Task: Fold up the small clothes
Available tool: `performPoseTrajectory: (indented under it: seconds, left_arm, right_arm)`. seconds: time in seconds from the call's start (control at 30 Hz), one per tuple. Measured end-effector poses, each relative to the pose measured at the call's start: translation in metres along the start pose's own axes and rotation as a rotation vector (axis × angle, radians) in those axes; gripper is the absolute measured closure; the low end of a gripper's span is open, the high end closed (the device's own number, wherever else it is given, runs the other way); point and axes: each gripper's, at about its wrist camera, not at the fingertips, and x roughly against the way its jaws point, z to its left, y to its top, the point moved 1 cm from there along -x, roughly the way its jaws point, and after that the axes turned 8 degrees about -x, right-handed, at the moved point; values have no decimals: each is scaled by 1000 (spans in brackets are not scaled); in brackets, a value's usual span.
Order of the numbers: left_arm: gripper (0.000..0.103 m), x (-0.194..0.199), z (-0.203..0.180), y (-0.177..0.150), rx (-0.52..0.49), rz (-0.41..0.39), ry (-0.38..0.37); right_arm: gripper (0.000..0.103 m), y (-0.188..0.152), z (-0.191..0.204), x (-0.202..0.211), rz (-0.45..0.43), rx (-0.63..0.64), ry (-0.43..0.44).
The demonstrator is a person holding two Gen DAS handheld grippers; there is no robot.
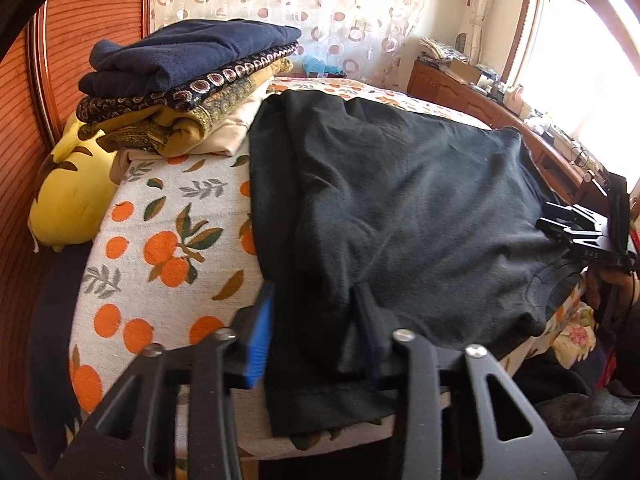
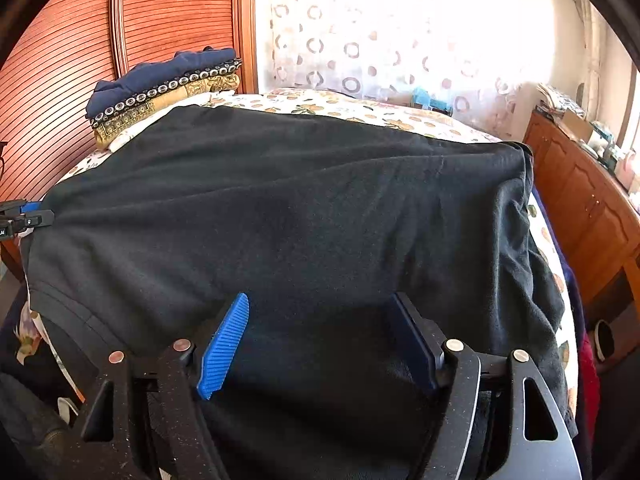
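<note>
On bed [image 1: 168,208] we see black garment [image 1: 400,208] spread flat; left gripper [image 1: 316,316] jaws pinch its near edge fold; right gripper [image 2: 320,344] jaws open over cloth.

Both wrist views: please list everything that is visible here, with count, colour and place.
black garment: one, black, spread flat across the bed
folded clothes: one stack, navy on top, patterned and mustard below, far left corner of the bed
cushion: one, yellow, beside the stack, at the bed's edge
bed cover: one, white with orange fruit, under everything
curtain: one, white with rings, behind the bed
cabinet: one, brown wood, cluttered top, under the window
left gripper: closed on the garment's near edge
right gripper: open, over the garment
</note>
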Motion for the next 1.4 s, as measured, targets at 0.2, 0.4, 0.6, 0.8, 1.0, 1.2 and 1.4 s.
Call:
performPoseTrajectory:
  seconds: [0.2, 0.4, 0.6, 0.8, 1.0, 1.2, 1.4]
  left_arm:
    - [92, 9, -14, 9, -10, -36, -33]
    - [93, 25, -36, 37, -56, -90, -76]
    - [93, 21, -77, 81, -144, -127, -144]
    - [93, 1, -153, 134, -280, -134, -254]
    - [93, -22, -253, 178, -447, -124, -375]
    - [93, -33, -323, 199, -544, -108, -453]
    - [86, -54, -345, 201, -560, -44, -440]
  right_arm:
    - [29, -1, 1, -3, -1, -3, 5]
    - [29, -3, -8, 12, 3, -51, 45]
    - [29, -16, -26, 42, -24, -98, 50]
    - [29, -33, -54, 72, -64, -167, 19]
    - [29, -49, -78, 94, -92, -211, -17]
    - [29, -62, -93, 111, -109, -234, -36]
    - [29, -74, -96, 122, -108, -247, -42]
